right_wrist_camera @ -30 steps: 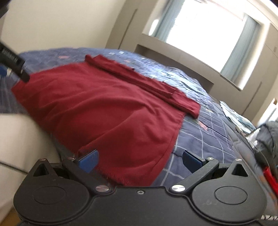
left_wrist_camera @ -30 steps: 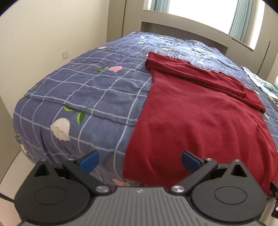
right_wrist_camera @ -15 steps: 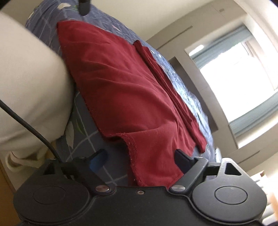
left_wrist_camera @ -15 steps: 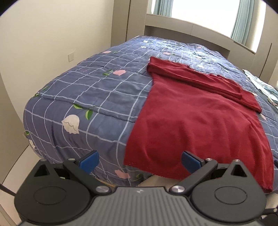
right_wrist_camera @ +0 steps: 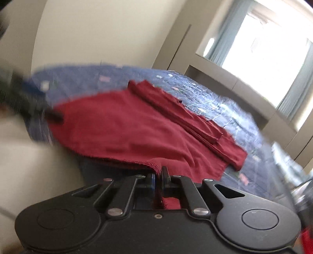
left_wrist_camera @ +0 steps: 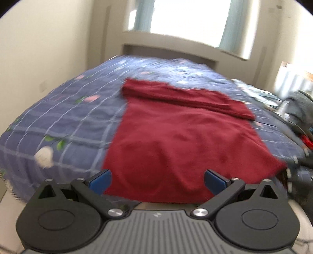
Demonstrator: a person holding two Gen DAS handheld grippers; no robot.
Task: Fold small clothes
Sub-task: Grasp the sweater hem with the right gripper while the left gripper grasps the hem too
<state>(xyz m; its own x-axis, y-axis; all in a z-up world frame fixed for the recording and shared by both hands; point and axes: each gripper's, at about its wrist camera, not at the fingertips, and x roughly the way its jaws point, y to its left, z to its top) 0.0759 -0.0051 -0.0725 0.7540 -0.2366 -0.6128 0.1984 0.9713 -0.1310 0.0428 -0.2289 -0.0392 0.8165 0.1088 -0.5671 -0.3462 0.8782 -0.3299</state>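
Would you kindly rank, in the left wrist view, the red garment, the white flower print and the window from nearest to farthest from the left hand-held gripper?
1. Red garment, directly ahead of the left hand-held gripper.
2. White flower print, left on the quilt.
3. Window, beyond the bed.

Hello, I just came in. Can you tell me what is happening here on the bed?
A person is folding a dark red garment spread on a bed with a blue checked quilt, using a handheld tool in each hand. The right tool is shut on the garment's near hem, at the bed's edge. The left tool is open, its blue fingertips on either side of the near hem, gripping nothing. The far part of the garment is already folded into a narrow band.
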